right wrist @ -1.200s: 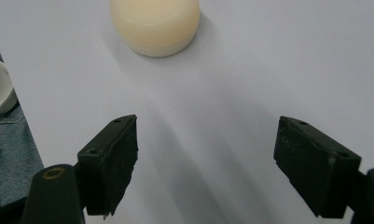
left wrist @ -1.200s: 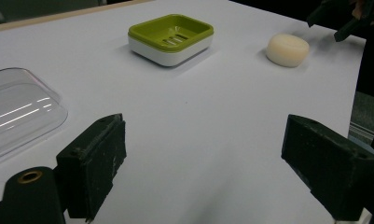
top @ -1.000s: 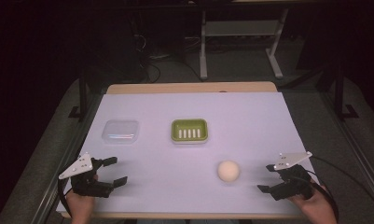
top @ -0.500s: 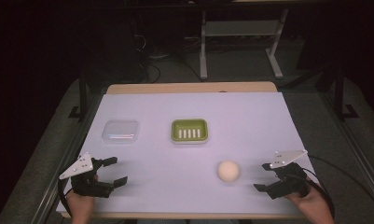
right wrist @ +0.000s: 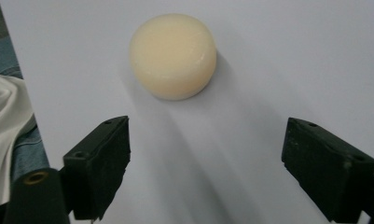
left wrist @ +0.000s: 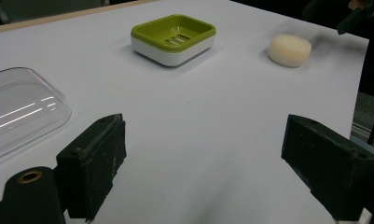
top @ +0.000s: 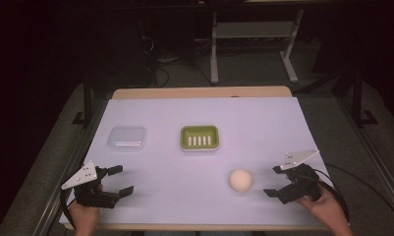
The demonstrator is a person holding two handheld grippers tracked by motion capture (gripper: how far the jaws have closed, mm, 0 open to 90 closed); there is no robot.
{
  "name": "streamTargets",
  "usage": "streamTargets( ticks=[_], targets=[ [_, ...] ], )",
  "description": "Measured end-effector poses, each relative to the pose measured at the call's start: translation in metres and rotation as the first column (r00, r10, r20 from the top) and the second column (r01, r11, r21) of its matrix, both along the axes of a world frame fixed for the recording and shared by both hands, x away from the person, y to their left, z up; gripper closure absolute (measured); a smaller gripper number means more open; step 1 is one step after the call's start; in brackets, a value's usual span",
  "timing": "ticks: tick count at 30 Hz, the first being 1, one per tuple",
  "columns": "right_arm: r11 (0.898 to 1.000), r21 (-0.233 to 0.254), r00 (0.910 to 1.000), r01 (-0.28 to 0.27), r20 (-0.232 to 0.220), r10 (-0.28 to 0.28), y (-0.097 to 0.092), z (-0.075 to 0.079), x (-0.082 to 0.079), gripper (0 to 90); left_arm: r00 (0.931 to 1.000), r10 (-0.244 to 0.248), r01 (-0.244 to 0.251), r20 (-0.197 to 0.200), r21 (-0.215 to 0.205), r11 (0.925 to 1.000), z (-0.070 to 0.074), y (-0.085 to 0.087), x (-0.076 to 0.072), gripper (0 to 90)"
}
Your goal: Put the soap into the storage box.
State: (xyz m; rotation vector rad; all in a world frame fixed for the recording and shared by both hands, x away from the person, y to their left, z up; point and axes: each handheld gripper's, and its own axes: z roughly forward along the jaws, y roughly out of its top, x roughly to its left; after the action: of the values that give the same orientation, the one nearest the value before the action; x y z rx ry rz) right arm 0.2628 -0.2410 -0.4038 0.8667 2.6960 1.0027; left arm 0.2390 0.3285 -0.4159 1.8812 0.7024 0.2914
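The round cream-coloured soap bar (right wrist: 173,56) lies flat on the white tabletop (top: 263,128), near its front edge, just ahead of the right claw (top: 278,181). That claw's jaws have just been opening and stand spread, nothing between them, apparently lined up to straddle the bar. Nothing blocks the way. Farther back sit a green-and-white slotted soap dish (top: 200,137) and a clear plastic lid (top: 127,137). The left claw (top: 119,180) waits spread and empty.

Black tongs (top: 279,181) with 2 blocky jaws, grey three-cornered plates
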Motion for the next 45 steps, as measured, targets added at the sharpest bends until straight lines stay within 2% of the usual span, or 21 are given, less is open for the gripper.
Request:
streamTargets(
  ticks=[4, 13, 20, 28, 33, 37, 45],
  targets=[
    [1.000, 0.004, 0.9998, -0.017, 0.009, 0.017, 0.005, 0.002, 0.001, 14.3, 1.0000, -0.003, 0.003, 0.003, 0.004, 1.0000, 0.000, 0.000, 0.001, 13.1],
    [0.999, 0.003, 0.9990, -0.043, -0.011, 0.043, 0.013, 0.003, 0.006, 13.9, 1.0000, 0.000, 0.000, 0.000, 0.002, 1.0000, 0.000, 0.000, 0.000, 13.1],
    [0.998, -0.019, 0.9976, -0.067, -0.019, 0.066, 0.026, 0.003, 0.012, 14.0, 1.0000, -0.003, 0.003, 0.000, 0.001, 1.0000, 0.000, 0.001, 0.001, 13.1],
    [0.993, -0.036, 0.9936, -0.112, -0.013, 0.112, 0.039, 0.006, 0.019, 14.3, 1.0000, 0.003, -0.003, 0.001, -0.002, 1.0000, 0.000, 0.002, 0.001, 13.1],
    [0.992, -0.015, 0.9923, -0.123, -0.017, 0.122, 0.045, 0.005, 0.022, 14.3, 1.0000, 0.002, -0.002, 0.002, 0.000, 1.0000, 0.000, 0.002, 0.001, 13.1],
    [0.988, -0.041, 0.9893, -0.146, -0.012, 0.146, 0.052, 0.004, 0.025, 14.3, 1.0000, 0.001, -0.001, 0.004, 0.001, 1.0000, 0.000, 0.001, 0.001, 13.1],
    [0.986, -0.040, 0.9863, -0.164, -0.024, 0.163, 0.062, 0.004, 0.032, 14.3, 1.0000, 0.002, -0.002, 0.001, 0.001, 1.0000, 0.000, 0.001, 0.001, 13.1]
  ],
)
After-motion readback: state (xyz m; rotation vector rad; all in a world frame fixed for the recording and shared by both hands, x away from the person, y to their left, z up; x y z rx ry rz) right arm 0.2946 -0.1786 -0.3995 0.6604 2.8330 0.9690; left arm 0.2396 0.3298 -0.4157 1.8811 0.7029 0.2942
